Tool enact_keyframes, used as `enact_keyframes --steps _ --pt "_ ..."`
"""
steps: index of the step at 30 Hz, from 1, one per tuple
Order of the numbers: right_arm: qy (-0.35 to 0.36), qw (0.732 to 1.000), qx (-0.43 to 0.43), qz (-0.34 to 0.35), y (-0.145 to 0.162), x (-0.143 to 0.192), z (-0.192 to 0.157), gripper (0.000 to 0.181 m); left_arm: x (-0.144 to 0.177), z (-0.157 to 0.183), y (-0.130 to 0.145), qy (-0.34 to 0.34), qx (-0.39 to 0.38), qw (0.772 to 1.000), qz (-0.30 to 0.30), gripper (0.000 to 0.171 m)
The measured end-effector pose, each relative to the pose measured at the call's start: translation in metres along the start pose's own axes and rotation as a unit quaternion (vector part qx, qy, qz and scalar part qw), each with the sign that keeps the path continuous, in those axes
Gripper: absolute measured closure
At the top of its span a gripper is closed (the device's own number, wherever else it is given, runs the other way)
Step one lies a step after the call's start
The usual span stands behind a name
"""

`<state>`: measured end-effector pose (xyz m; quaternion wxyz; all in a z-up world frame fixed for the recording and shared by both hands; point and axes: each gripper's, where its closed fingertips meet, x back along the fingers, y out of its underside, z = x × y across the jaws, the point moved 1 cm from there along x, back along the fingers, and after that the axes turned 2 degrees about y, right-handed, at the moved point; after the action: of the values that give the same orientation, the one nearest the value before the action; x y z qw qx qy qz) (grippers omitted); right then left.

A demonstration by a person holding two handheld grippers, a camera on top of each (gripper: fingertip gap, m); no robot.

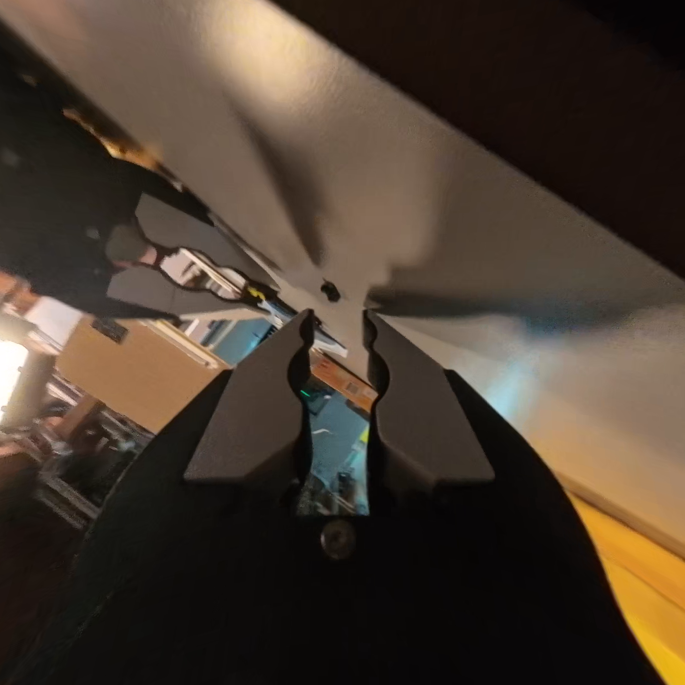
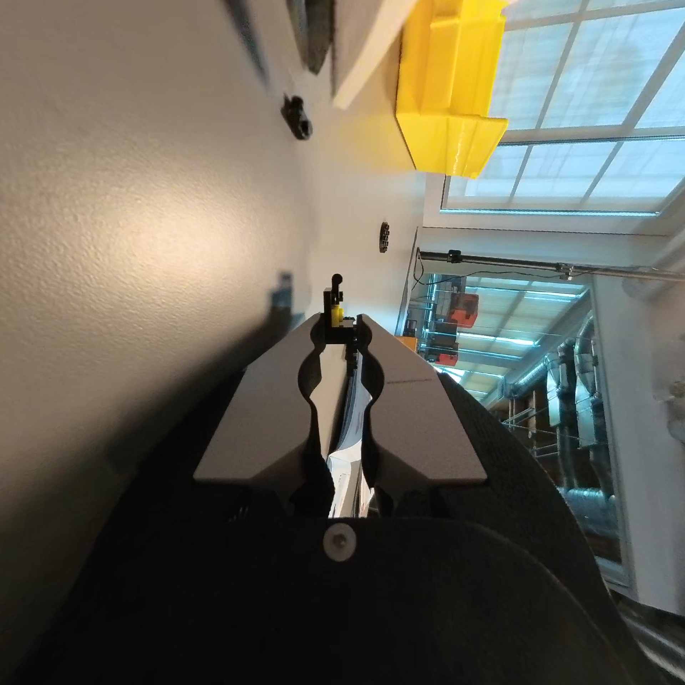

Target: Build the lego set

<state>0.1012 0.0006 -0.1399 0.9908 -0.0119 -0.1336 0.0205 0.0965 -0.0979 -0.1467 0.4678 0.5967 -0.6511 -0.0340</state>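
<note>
Both views are rolled strongly to the side, so the white table (image 2: 148, 241) is seen as a slanted or almost upright plane; each gripper is therefore held turned on its side, low and close to the table top. The left gripper (image 1: 338, 315) is pointed along the table surface, and its two grey fingers (image 1: 259, 400) are kept apart with a narrow gap between the tips; nothing is held in this gap. A small black piece (image 1: 330, 290) is seen lying on the table just in front of these tips, not touched by them. The left view is blurred, and the other gripper is seen further off at its left side. The right gripper (image 2: 338, 326) is also pointed along the table, and its jaws are closed on a small black and yellow lego assembly (image 2: 335, 315), which is clamped at the very tips and stands out past them, with a thin black post carrying a round knob on its top. The assembly is held just above the table, but it cannot be told if it touches the surface. Behind the assembly, between the fingers, a booklet (image 2: 352, 426) is seen on the table. Further away on the table a black connector piece (image 2: 296, 116) is lying, and a small round black piece (image 2: 384, 237) is placed well apart from it. A yellow bin (image 2: 452, 92) is standing at the far part of the table, near a large window (image 2: 593, 111).
</note>
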Motion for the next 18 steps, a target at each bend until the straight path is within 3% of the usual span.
enact_keyframes --steps 2,4,6,8,11,13,15,17,18 --pt "0.000 1.000 -0.002 0.000 0.000 0.000 0.000 0.168 0.005 0.008 0.008 0.017 0.070 0.997 -0.009 0.140" --pt "0.000 1.000 -0.005 0.001 0.001 -0.001 0.001 0.167 0.009 0.014 0.014 0.032 0.191 0.981 -0.014 0.139" --pt "0.002 1.000 -0.007 0.000 0.001 -0.001 0.002 0.167 0.011 0.017 0.023 0.039 0.363 0.930 -0.031 0.140" --pt "0.002 1.000 -0.007 0.001 0.001 -0.001 0.002 0.167 0.013 0.013 0.024 0.041 0.542 0.839 -0.021 0.138" --pt "0.003 1.000 -0.008 0.001 0.002 -0.002 0.003 0.167 0.020 -0.018 0.032 -0.044 0.762 0.645 0.041 0.122" --pt "0.003 1.000 -0.009 0.001 0.002 -0.002 0.003 0.167 0.022 -0.023 0.042 -0.088 0.850 0.517 0.034 0.112" --pt "0.001 1.000 -0.011 0.001 0.002 -0.003 0.002 0.168 0.014 -0.016 0.040 -0.080 0.891 0.446 0.015 0.094" --pt "-0.005 1.000 -0.021 0.001 0.002 -0.004 0.001 0.168 0.004 -0.008 0.037 -0.078 0.910 0.406 -0.003 0.088" --pt "-0.006 1.000 -0.026 0.001 0.002 -0.004 0.001 0.168 0.001 -0.006 0.037 -0.074 0.912 0.402 -0.015 0.091"
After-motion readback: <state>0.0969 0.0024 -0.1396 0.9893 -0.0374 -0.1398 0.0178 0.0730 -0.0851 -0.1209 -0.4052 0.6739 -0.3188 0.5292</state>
